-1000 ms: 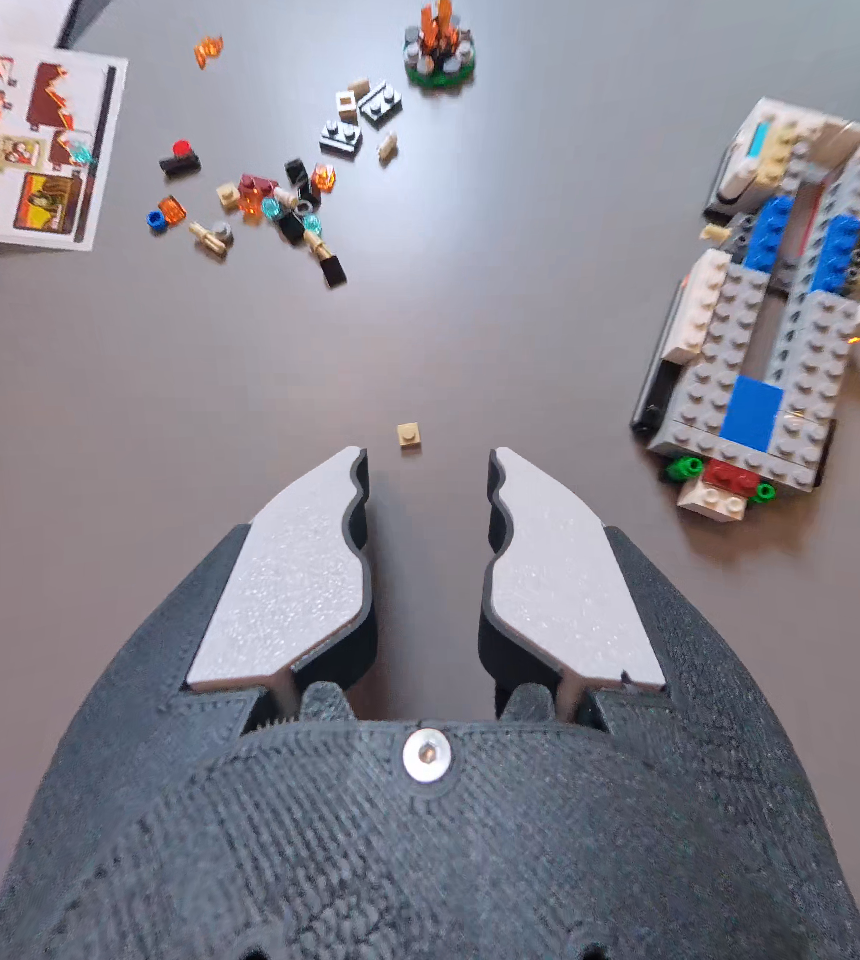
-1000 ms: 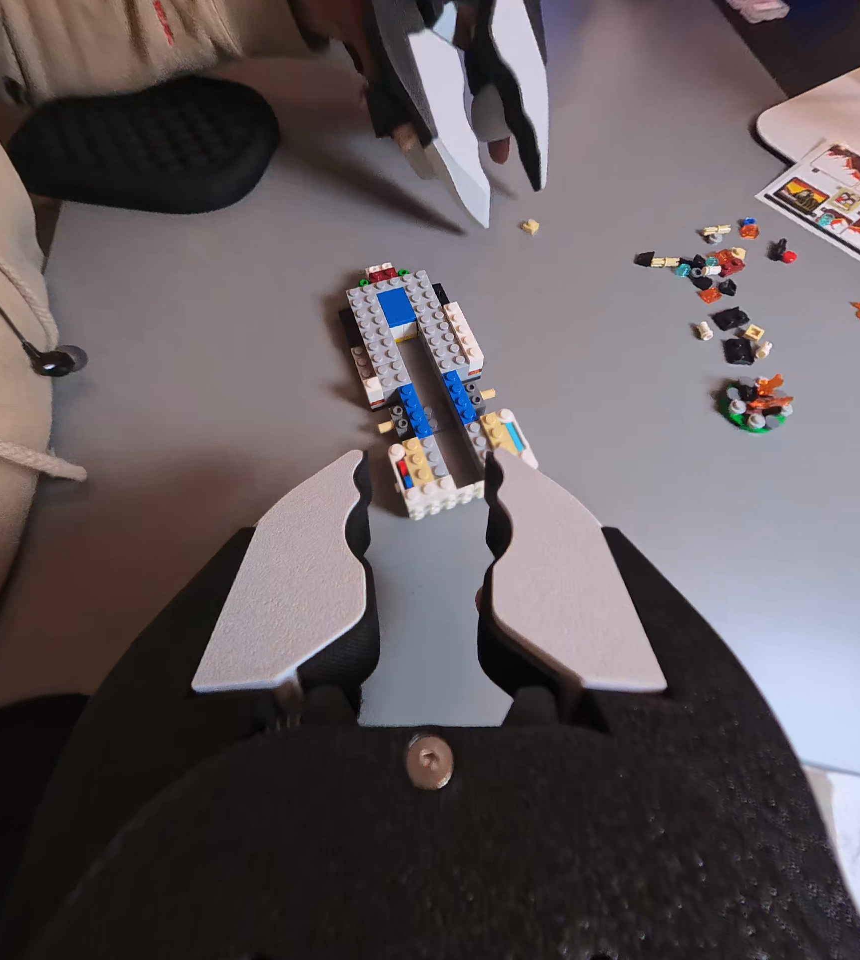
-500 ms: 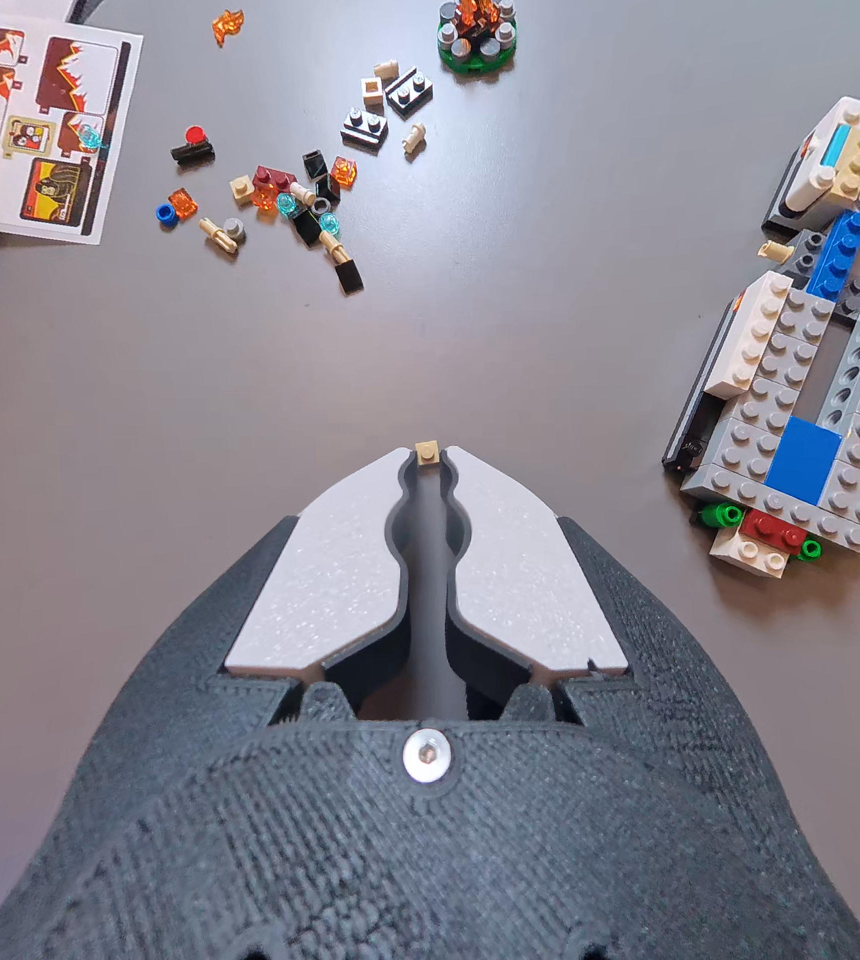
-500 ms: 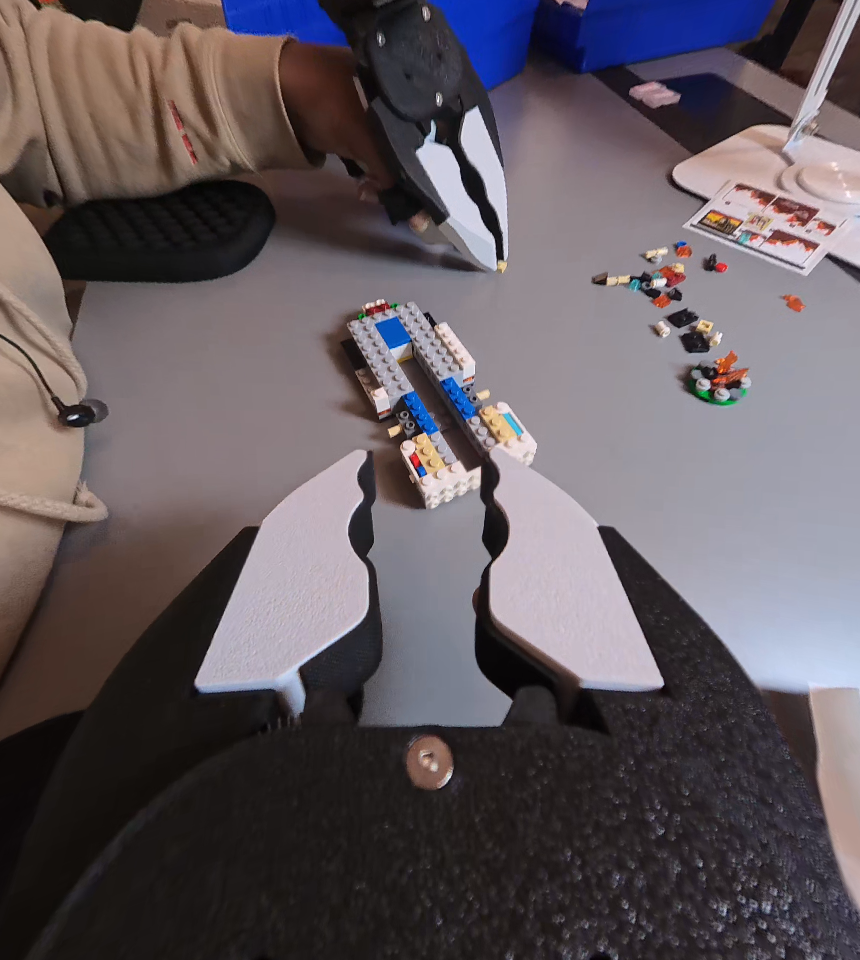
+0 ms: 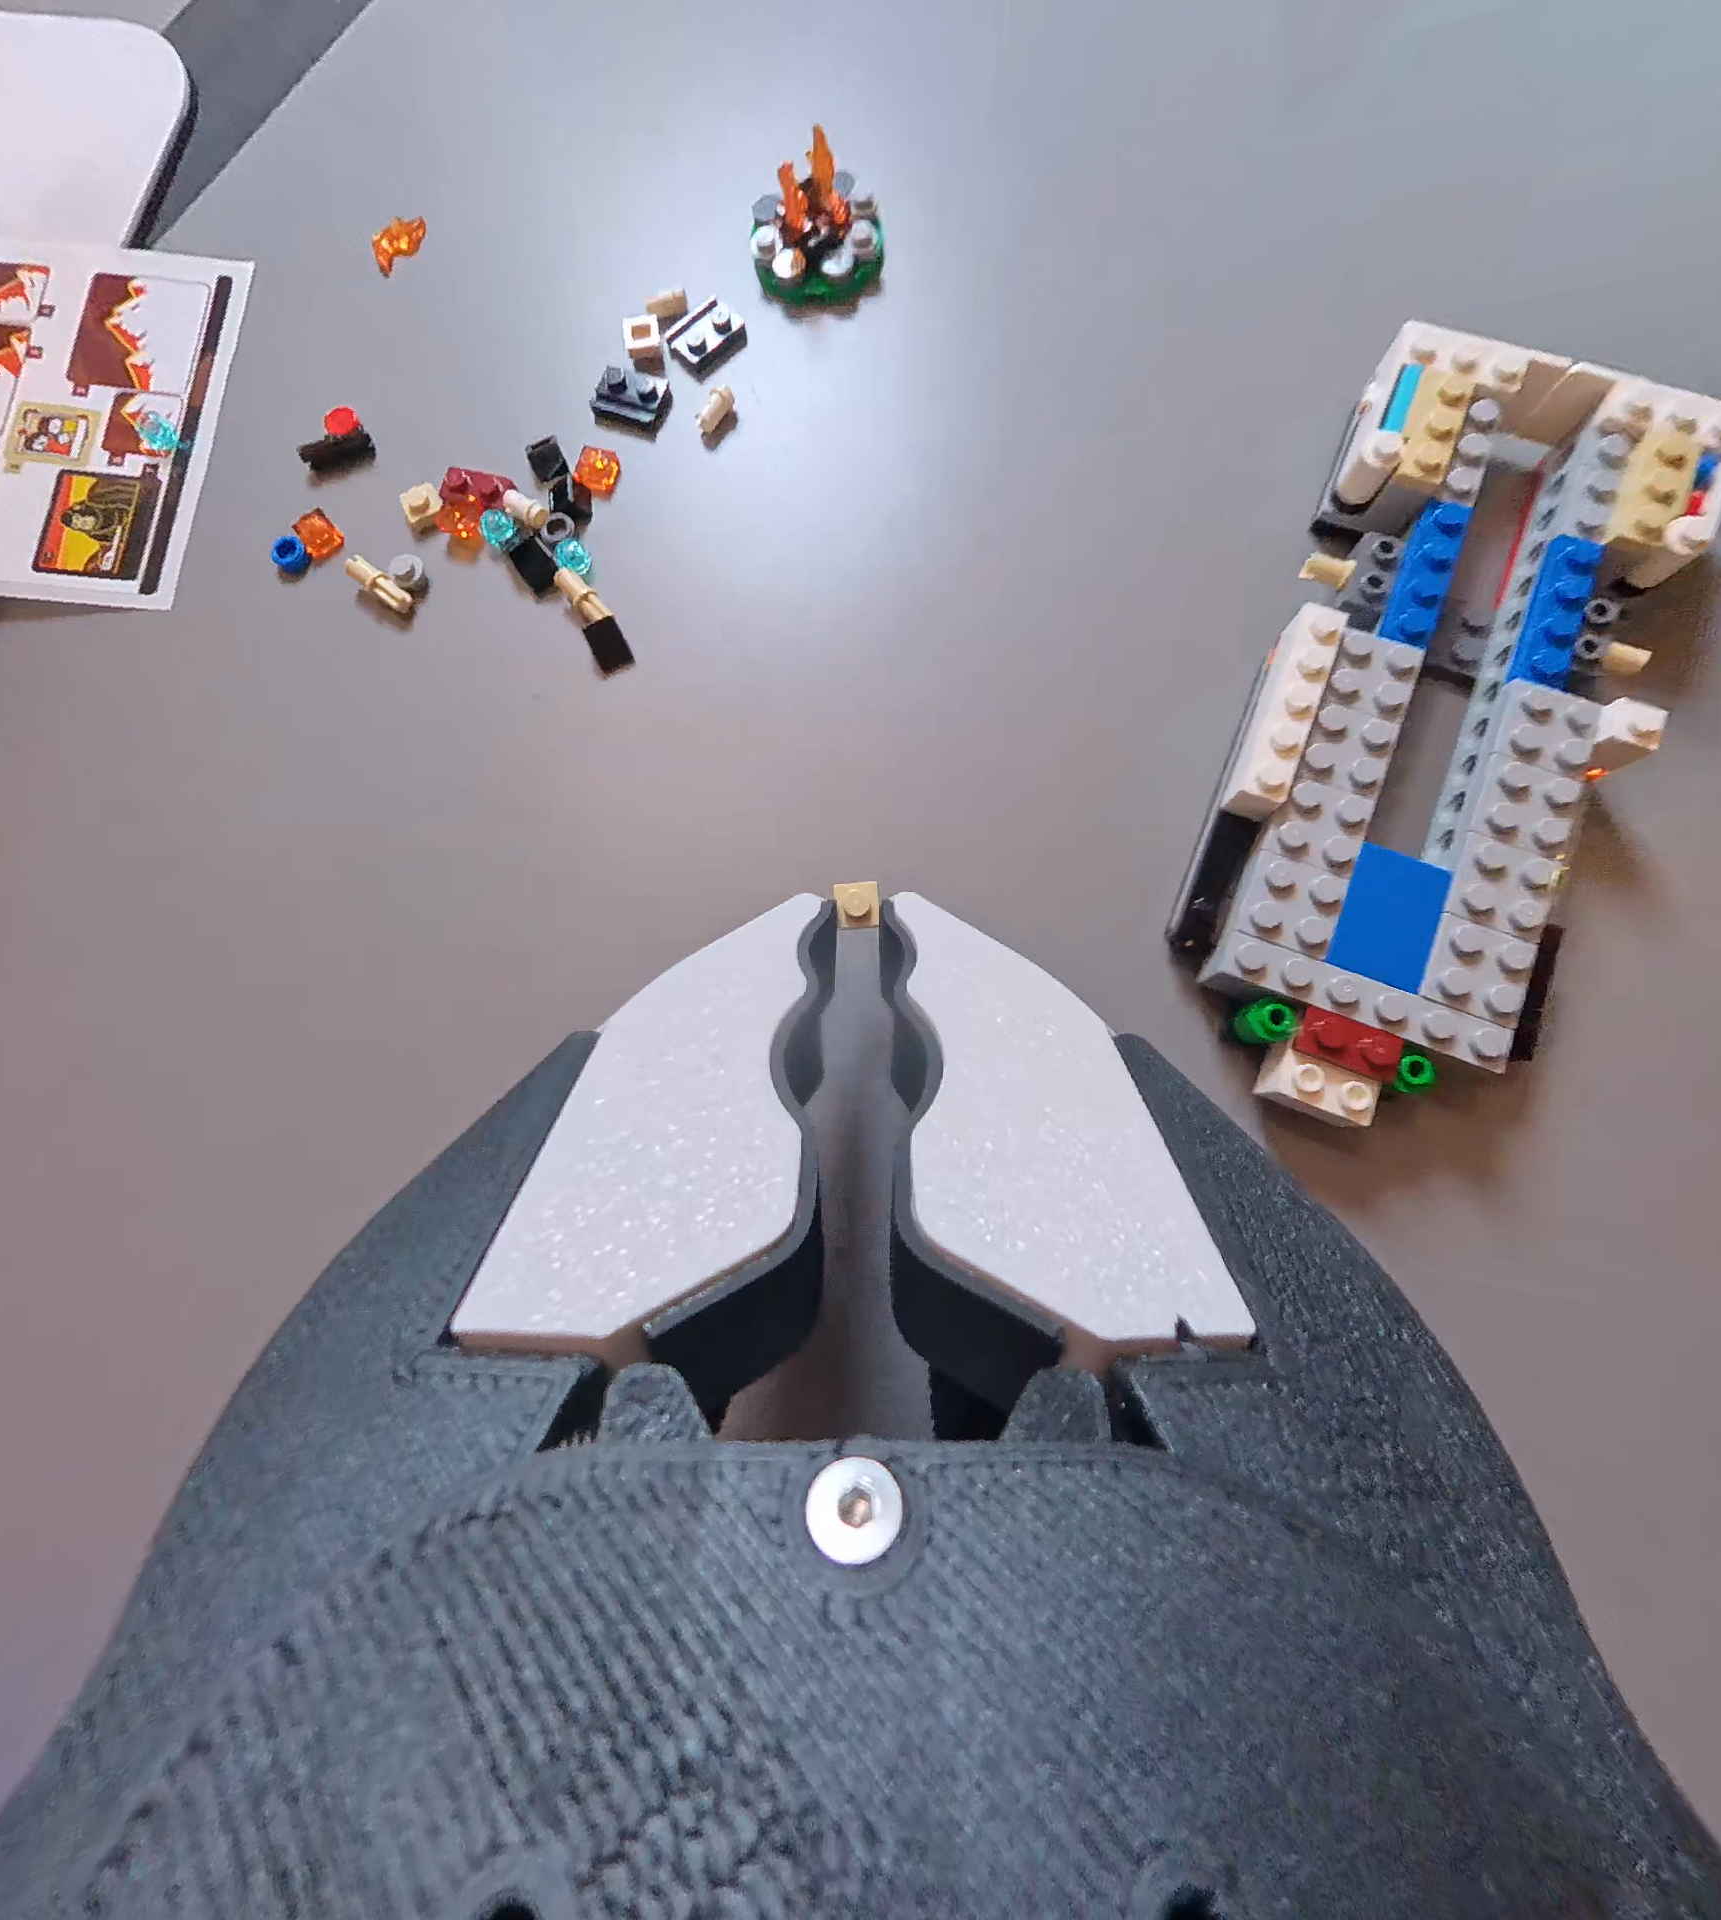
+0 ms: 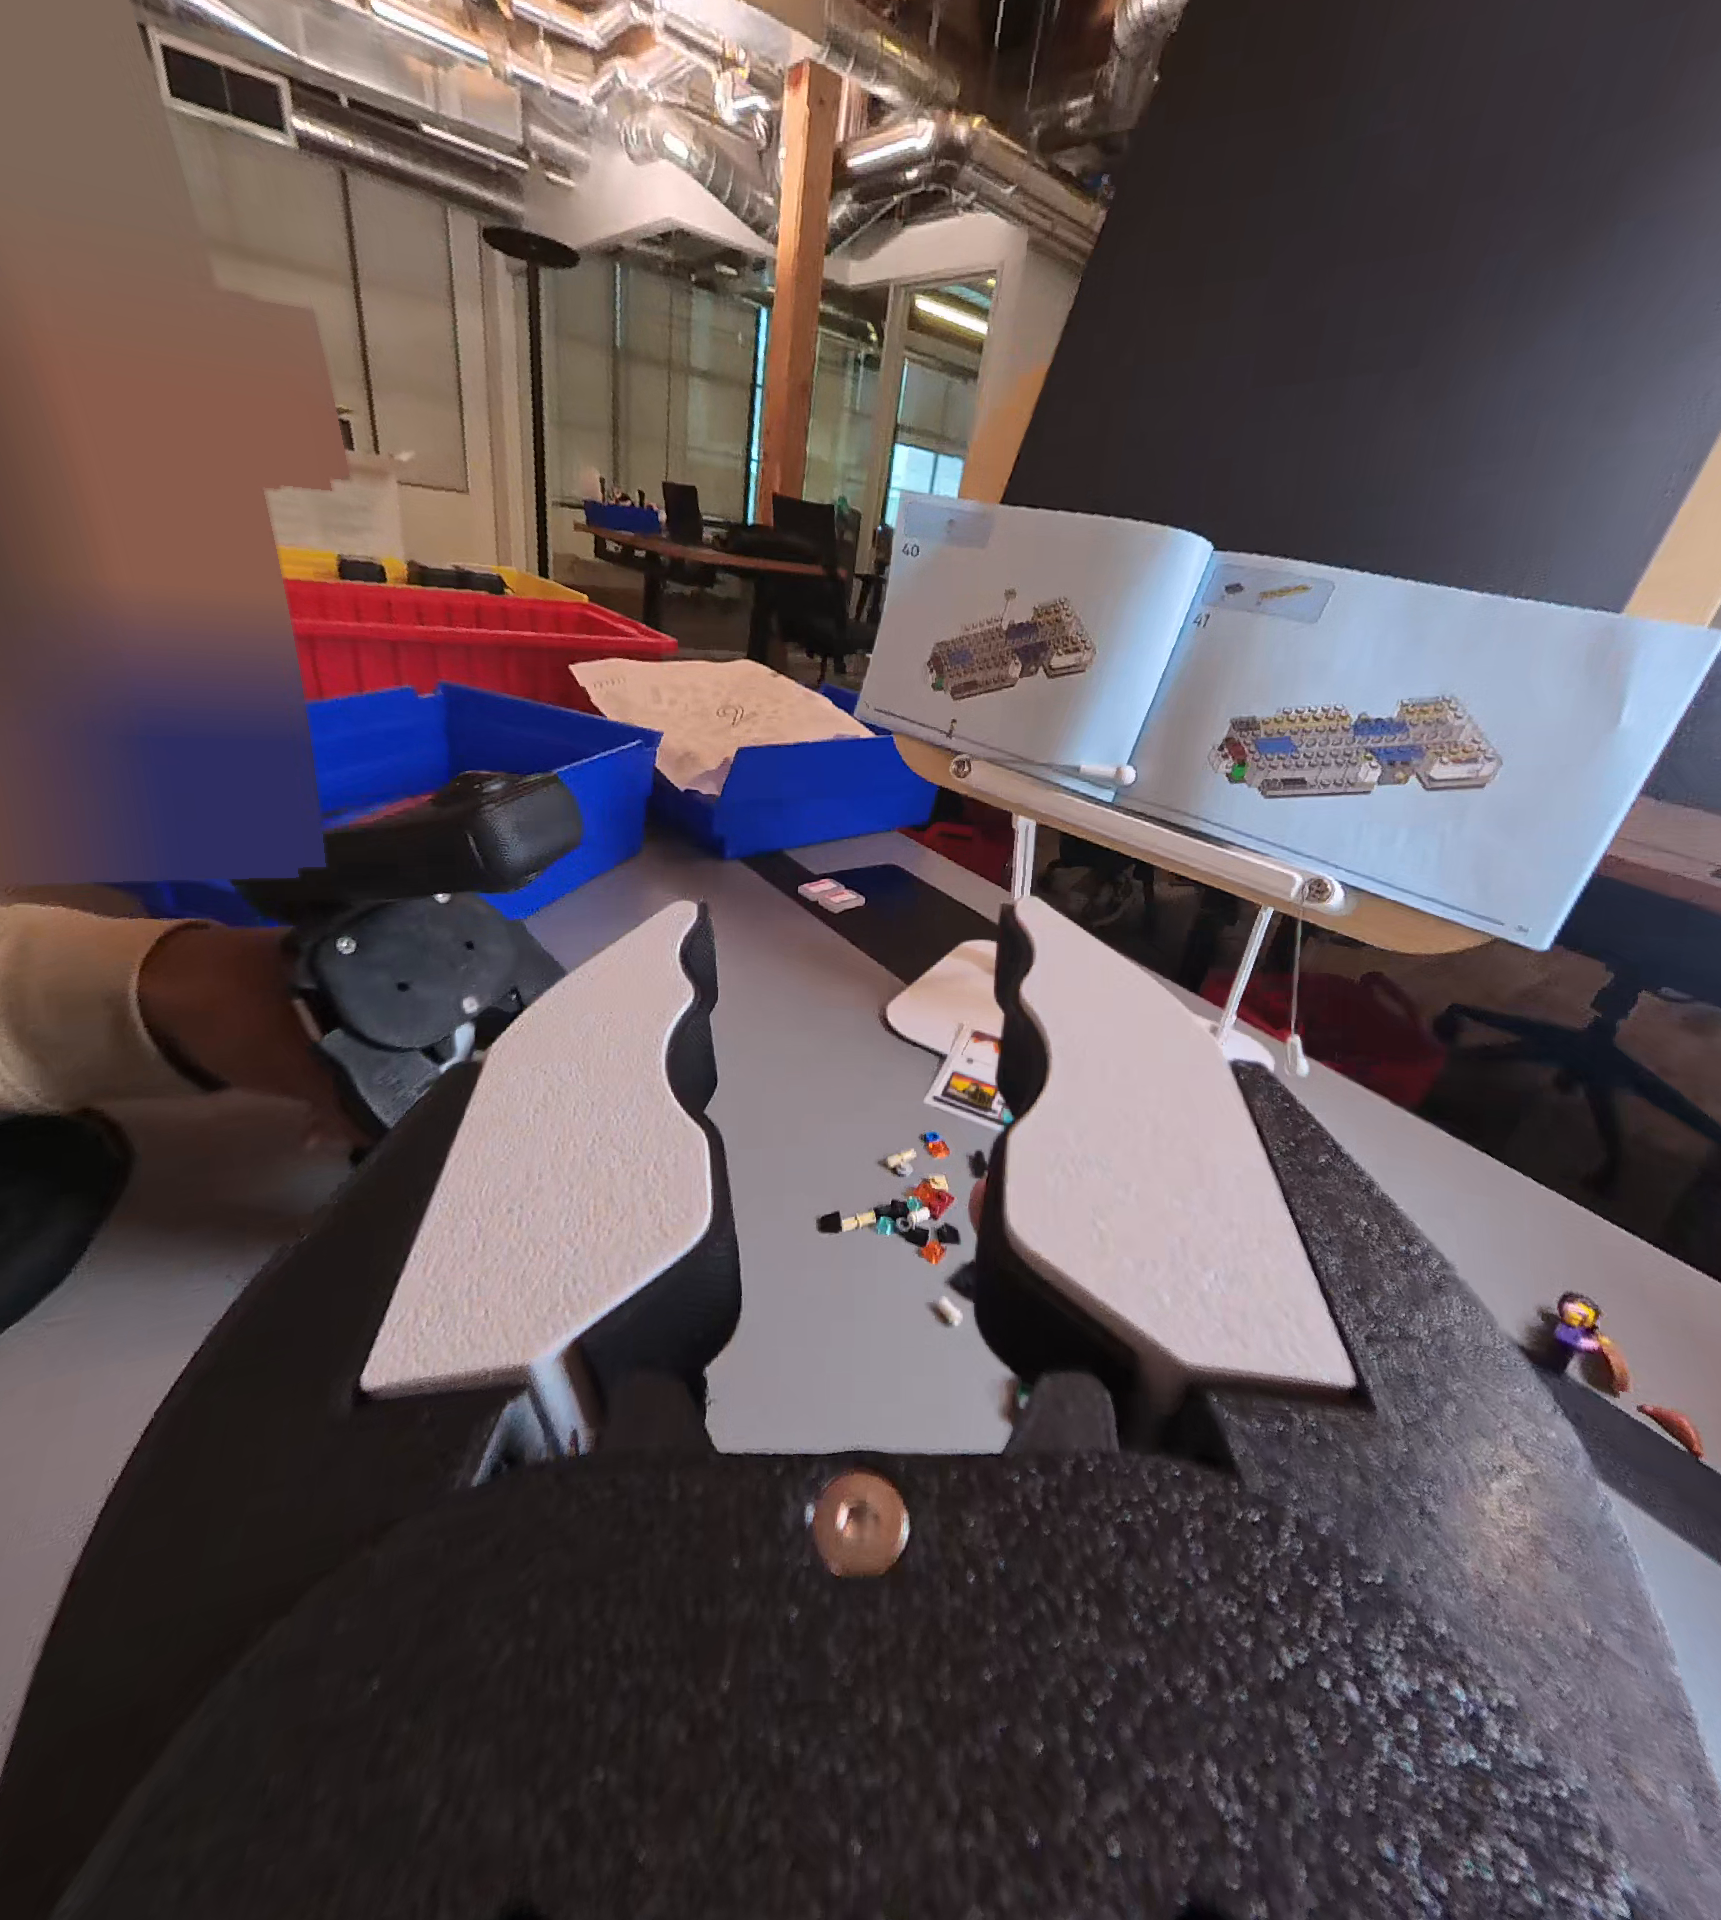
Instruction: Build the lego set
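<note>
My left gripper [image 5: 856, 909] is shut on a small tan one-stud plate [image 5: 855, 905], pinched at the very fingertips above the grey table. A long grey, blue and white brick model [image 5: 1438, 748] lies to its right. A scatter of small loose pieces [image 5: 503, 509] lies ahead to the left. My right gripper [image 6: 856, 935] is open and empty, raised and tilted up; the loose pieces [image 6: 913, 1210] show on the table between its fingers. The left gripper's body [image 6: 399, 987] shows at the left of the right wrist view, its fingers hidden.
A sticker sheet [image 5: 35, 426] lies far left. A small round green build with orange flames [image 5: 816, 244] stands at the back. An open instruction booklet [image 6: 1292, 707] rests on a white stand. Blue bins [image 6: 794, 790] and a red bin [image 6: 440, 634] stand behind. A small figure [image 6: 1578, 1335] lies right. Some 20 centimeters of space lies between my two pairs of fingers.
My left gripper closed on the tan plate on the table and has lifted it a little. My right gripper opened wider and swung up, away from the brick model, towards the booklet.
</note>
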Demonstrator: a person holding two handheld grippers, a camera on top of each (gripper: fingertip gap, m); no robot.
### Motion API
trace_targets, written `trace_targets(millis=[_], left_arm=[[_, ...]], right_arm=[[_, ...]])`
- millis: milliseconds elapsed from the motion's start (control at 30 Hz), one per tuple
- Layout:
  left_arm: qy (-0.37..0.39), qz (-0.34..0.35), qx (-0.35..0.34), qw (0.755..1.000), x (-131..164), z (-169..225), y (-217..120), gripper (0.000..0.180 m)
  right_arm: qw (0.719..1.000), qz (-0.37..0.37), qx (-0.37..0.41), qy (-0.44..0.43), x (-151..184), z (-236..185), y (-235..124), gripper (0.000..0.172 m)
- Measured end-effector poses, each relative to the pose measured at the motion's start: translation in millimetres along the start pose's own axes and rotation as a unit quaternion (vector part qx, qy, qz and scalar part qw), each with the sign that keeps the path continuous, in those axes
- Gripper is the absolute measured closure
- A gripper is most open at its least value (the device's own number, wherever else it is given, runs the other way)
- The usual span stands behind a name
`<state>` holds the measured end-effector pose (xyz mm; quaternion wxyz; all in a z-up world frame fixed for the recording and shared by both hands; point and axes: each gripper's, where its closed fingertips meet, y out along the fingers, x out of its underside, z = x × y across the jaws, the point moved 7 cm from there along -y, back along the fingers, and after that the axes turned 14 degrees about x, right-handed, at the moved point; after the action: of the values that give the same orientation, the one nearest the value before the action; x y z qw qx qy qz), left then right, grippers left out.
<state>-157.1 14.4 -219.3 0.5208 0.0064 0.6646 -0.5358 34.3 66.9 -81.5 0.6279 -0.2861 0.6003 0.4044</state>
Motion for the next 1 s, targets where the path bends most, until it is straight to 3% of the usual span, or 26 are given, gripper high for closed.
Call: trace_targets(millis=[400, 733, 1000], left_arm=[[0.026, 0.046, 0.037, 0.998, -16.9, 26.8, -13.8, 0.173], [0.04, 0.048, 0.073, 0.995, -24.8, 36.0, -6.7, 0.173], [0.083, 0.013, 0.114, 0.99, -39.6, 49.1, 20.0, 0.173]], right_arm=[[1.0, -0.017, 0.02, 0.007, 3.9, 4.8, 14.4, 0.117], [0.984, -0.177, -0.014, 0.0, 79.6, 31.7, -38.0, 0.117], [0.977, -0.209, -0.037, 0.006, 102.6, 32.8, -70.1, 0.123]])
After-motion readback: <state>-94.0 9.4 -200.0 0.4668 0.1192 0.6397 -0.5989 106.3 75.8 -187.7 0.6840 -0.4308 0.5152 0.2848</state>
